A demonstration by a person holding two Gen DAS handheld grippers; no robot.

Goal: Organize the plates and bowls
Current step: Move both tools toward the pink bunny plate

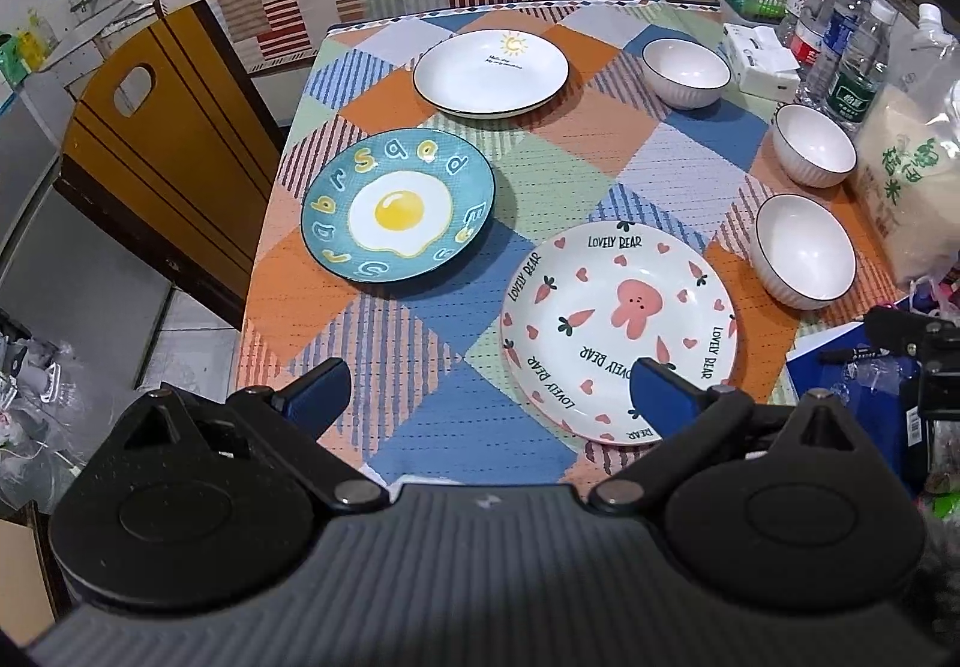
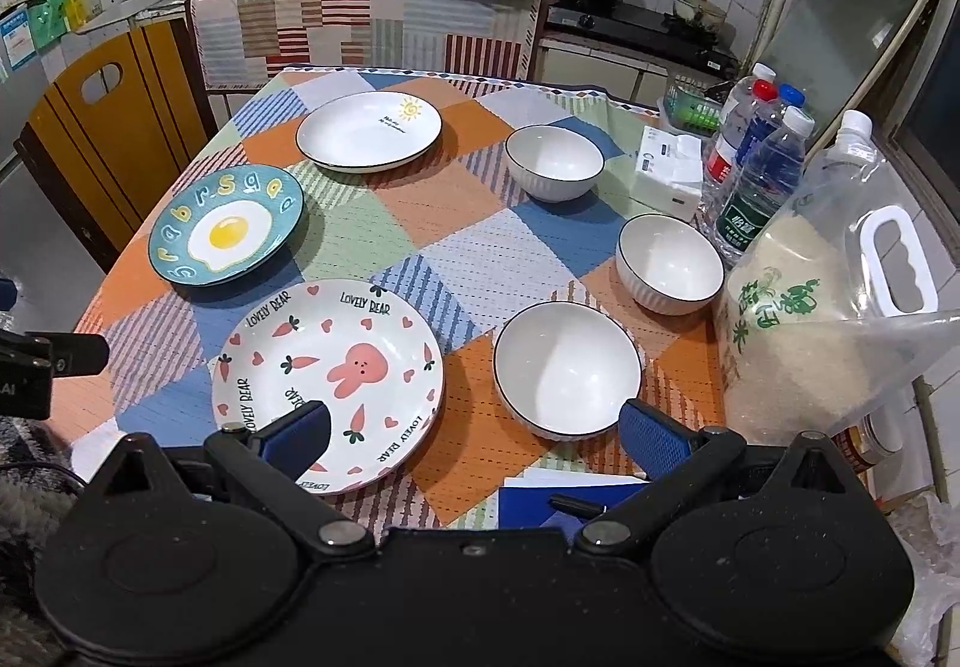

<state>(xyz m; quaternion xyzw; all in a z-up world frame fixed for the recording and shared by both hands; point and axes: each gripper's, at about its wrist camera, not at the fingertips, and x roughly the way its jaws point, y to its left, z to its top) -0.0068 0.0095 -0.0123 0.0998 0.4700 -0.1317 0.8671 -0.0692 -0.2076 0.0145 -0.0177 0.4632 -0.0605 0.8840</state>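
Three plates lie apart on the checked tablecloth: a pink rabbit plate nearest, a blue fried-egg plate to its left, and a white sun plate at the back. Three white bowls stand in a row on the right: near, middle, far. My left gripper is open and empty above the table's near edge beside the rabbit plate. My right gripper is open and empty, above the gap between the rabbit plate and the near bowl.
A bag of rice, water bottles and a tissue box crowd the table's right edge. A blue notebook with a pen lies at the near edge. A wooden chair stands at the left. Kitchen counters run behind.
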